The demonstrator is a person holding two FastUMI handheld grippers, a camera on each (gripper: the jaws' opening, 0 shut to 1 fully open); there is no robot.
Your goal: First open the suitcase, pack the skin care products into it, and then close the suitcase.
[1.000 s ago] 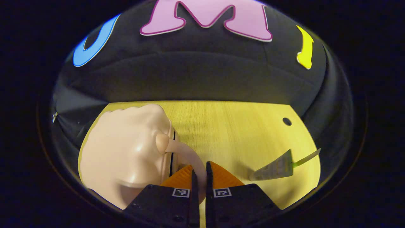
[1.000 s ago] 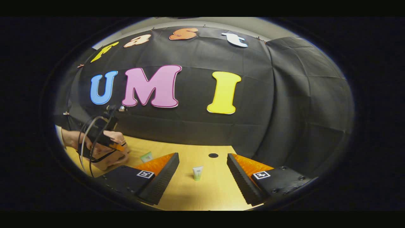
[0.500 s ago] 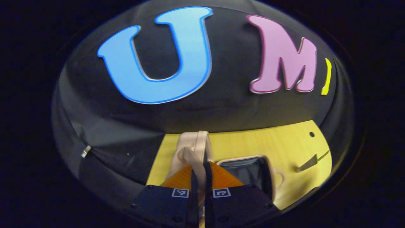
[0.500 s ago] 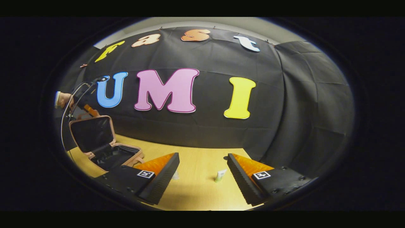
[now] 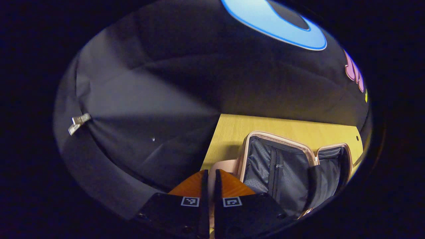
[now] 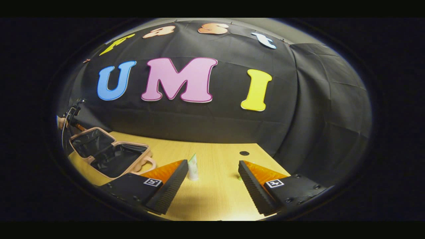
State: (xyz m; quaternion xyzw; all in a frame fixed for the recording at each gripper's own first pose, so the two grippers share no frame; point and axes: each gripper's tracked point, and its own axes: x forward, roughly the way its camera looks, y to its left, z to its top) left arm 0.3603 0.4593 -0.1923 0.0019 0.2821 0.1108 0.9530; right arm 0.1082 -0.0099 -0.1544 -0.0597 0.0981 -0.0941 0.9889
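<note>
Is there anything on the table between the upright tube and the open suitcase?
Nothing visible: in the right gripper view, bare table lies between the tube and the open suitcase.

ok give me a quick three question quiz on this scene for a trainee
1. True or false: the suitcase lies open on the table.
2. The right hand-held gripper is: A open, B shut.
3. Fill in: a pale tube stands upright near the right hand-held gripper's ____ finger.

Key: 1 true; 2 A; 3 left.
</note>
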